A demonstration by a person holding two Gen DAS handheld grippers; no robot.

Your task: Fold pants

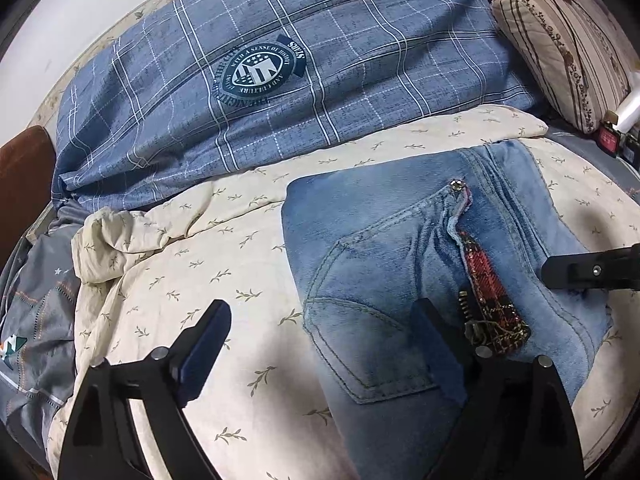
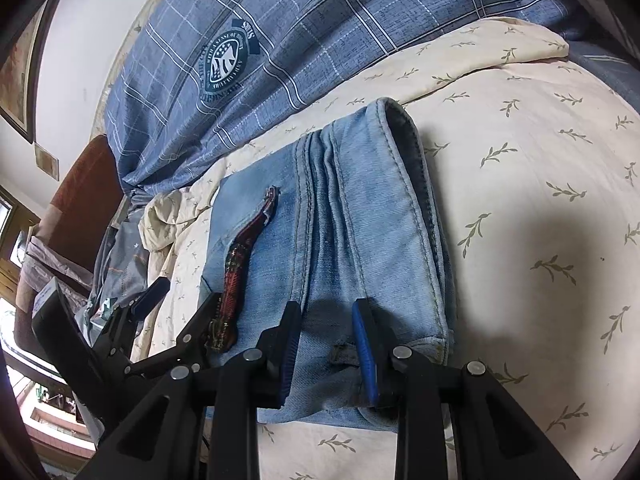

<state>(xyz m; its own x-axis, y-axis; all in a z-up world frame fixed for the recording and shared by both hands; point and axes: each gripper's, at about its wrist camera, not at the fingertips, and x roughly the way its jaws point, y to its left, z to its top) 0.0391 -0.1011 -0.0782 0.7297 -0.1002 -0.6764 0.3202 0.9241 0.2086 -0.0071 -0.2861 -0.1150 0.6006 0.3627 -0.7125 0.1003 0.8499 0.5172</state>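
Light blue jeans (image 1: 380, 280) lie folded into a compact stack on a cream leaf-print quilt (image 1: 192, 264). A back pocket and a red plaid trim strip (image 1: 490, 292) face up. My left gripper (image 1: 320, 344) is open and empty, one finger over the quilt and one over the jeans' pocket. In the right wrist view the jeans (image 2: 360, 208) show the folded leg with its hem on top. My right gripper (image 2: 328, 344) is open just above the near edge of the stack. The left gripper (image 2: 176, 300) shows at the left, open.
A blue plaid duvet with a round badge (image 1: 280, 80) is bunched behind the jeans. A striped pillow (image 1: 568, 52) lies at the far right. Grey bedding (image 1: 36, 320) and a brown headboard (image 1: 24, 168) are at the left. The right gripper's finger (image 1: 592, 270) enters from the right.
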